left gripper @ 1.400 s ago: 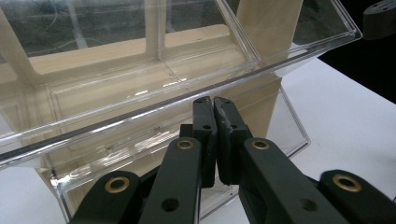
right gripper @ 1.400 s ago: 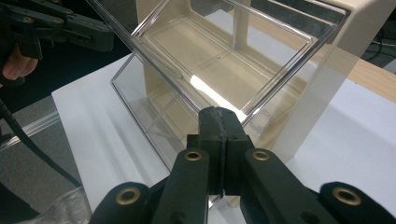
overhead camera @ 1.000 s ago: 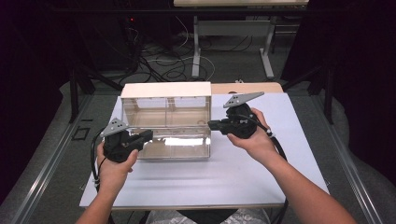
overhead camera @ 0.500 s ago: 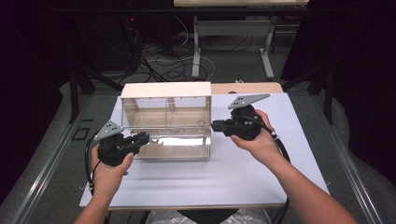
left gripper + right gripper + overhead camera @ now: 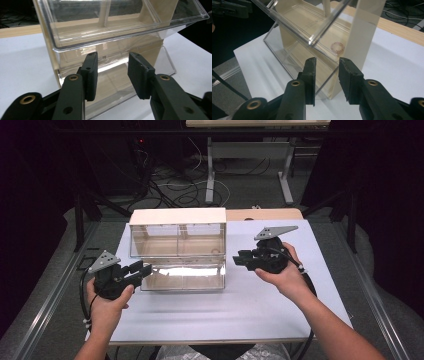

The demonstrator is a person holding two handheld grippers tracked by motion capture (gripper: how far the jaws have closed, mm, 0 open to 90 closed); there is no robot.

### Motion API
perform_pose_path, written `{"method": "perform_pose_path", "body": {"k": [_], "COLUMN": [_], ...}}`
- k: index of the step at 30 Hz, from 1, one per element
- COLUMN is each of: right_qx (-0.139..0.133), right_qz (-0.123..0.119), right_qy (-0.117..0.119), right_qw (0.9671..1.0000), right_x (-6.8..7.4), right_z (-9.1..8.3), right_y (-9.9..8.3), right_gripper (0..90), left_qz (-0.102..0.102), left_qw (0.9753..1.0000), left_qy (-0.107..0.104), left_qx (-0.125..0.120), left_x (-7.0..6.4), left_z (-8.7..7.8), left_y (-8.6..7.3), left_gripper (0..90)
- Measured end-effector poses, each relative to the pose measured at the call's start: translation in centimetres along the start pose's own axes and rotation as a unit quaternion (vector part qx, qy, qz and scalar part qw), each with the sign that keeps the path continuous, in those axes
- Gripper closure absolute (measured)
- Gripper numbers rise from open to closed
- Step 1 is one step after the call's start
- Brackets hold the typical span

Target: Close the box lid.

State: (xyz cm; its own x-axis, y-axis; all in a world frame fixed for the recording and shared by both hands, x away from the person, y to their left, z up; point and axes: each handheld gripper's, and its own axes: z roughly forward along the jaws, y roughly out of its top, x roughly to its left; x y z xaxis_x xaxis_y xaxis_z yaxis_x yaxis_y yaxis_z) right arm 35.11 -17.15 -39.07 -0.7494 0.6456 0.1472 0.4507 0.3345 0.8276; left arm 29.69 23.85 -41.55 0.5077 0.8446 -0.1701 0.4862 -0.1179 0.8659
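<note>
High view: a two-tier clear bin unit point(image 5: 177, 255) with pale wooden sides stands on the white surface point(image 5: 240, 310), toward its far edge. Left tongs point(image 5: 144, 269) sit at the unit's lower left front corner; right tongs point(image 5: 239, 260) sit just off its right side, at the height of the lower bin. Neither holds anything.

Left gripper view: left tongs point(image 5: 112, 75) are open to a moderate gap, pads parallel, nothing between them. They point at the lower bin point(image 5: 117, 82), just under the rim of the upper bin point(image 5: 125, 27). Contact with the plastic cannot be told; they look just short of it.

Right gripper view: right tongs point(image 5: 327, 78) are open to a narrower gap, also empty. They point at the unit's right wooden side panel point(image 5: 362, 37) and the corner of the lower bin point(image 5: 312, 67) beside it. A small pinkish ring point(image 5: 337, 47) lies on the floor of the upper bin, near the right panel.

Step in hand, as judged: approach, both tongs lining up on the lower bin from either end, no grasp made yet. Whether the aim is to tilt that bin or steady the unit is unclear.

Next move calls for: closing the last gap squarely, setting pads on the bin's front lip or wall, both ends matched so the unit does not skew or slide. Clear plastic is likely slick; a firm pinch is needed.
</note>
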Motion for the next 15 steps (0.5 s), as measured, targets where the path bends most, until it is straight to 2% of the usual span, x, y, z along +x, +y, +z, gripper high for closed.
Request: {"method": "perform_pose_path", "body": {"k": [4,8,15], "right_qx": [-0.001,0.002,-0.008], "right_qz": [0.003,0.007,0.014], "right_qy": [-0.009,-0.019,-0.045], "right_qw": [1.0,0.9998,0.9989], "right_x": [-0.5,-1.2,-2.5], "right_z": [0.0,-0.1,-0.5], "right_y": [-0.7,-1.6,-3.1], "right_gripper": [60.6,56.0,49.2], "left_qz": [0.001,-0.003,-0.015], "left_qw": [1.0,0.9998,0.9987], "left_qy": [0.009,0.021,0.045], "left_qx": [-0.001,-0.004,-0.016], "left_x": [0.6,1.1,2.3], "left_z": [-0.1,-0.1,-0.1], "left_y": [-0.2,-0.5,-1.2], "left_gripper": [55.7,50.0,40.6]}}
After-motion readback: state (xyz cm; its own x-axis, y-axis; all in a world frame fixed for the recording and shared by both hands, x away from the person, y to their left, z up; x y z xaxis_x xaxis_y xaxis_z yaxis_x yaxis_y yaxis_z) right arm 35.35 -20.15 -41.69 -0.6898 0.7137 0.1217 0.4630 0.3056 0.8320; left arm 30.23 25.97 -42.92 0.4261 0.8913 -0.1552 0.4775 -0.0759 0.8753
